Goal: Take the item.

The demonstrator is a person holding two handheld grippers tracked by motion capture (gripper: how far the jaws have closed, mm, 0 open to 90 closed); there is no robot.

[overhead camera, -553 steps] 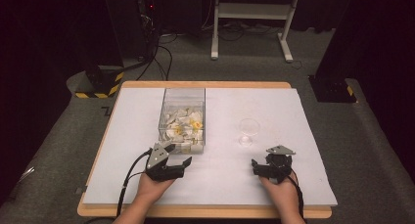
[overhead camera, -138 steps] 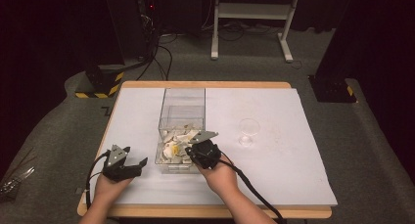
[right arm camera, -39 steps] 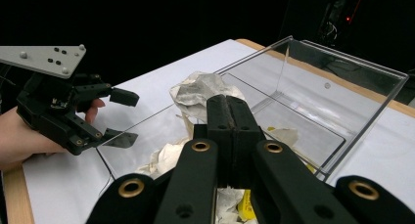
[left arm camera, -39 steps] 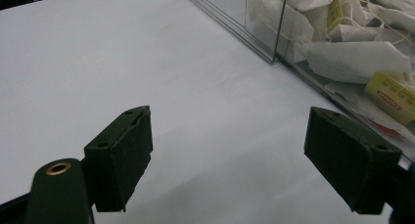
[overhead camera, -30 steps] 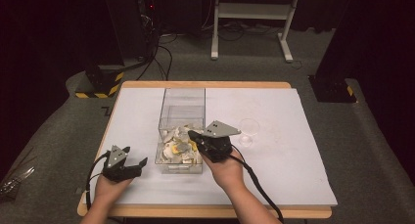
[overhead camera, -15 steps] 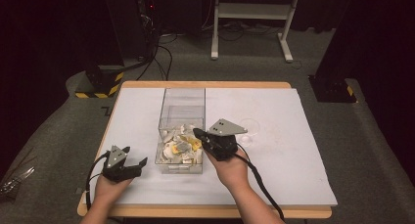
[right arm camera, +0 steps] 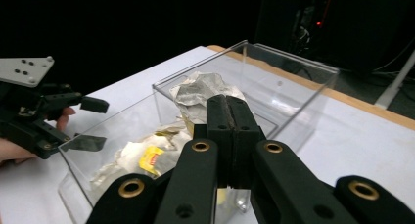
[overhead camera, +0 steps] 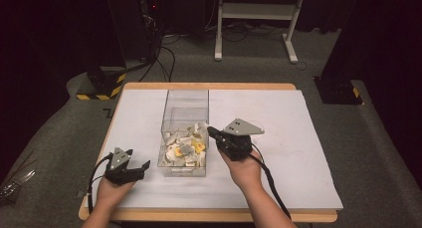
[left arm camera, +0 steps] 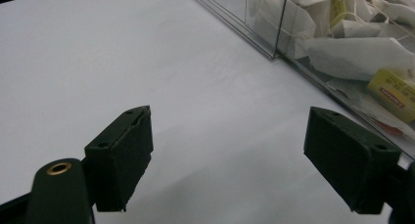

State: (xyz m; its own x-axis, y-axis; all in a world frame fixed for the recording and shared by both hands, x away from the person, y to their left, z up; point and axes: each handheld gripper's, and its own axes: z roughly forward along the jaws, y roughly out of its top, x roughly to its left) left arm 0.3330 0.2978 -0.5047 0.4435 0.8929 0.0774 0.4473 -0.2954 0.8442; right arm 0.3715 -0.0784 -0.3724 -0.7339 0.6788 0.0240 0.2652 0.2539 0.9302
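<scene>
in the high view, we see the clear rectangular plastic box (overhead camera: 183,133) standing on the white table cover (overhead camera: 298,153), its near half heaped with crumpled white and yellow tea bag packets (overhead camera: 185,149). our right gripper (overhead camera: 212,132) hangs at the box's right wall with its jaws pressed together, a pale packet (overhead camera: 201,127) just at their tip, and we judge it pinched there. to do this step well, we would lift clear of the wall's rim before carrying the packet sideways to the bare cover on the right, so no trailing string drags other packets out. our left gripper (overhead camera: 138,167) rests near the box's left front corner, jaws spread and holding nothing. in the left gripper view, its two black pads stand wide over bare cover, the box wall (left arm camera: 274,23) just ahead to the right; we could brace that corner if the box starts to slide. in the right gripper view, the right gripper (right arm camera: 228,117) has its pads shut flat together, and a crinkled silvery white packet (right arm camera: 203,93) sits right behind the tip; whether a corner of it is truly caught we cannot tell, so we would keep the squeeze firm and move slowly.
</scene>
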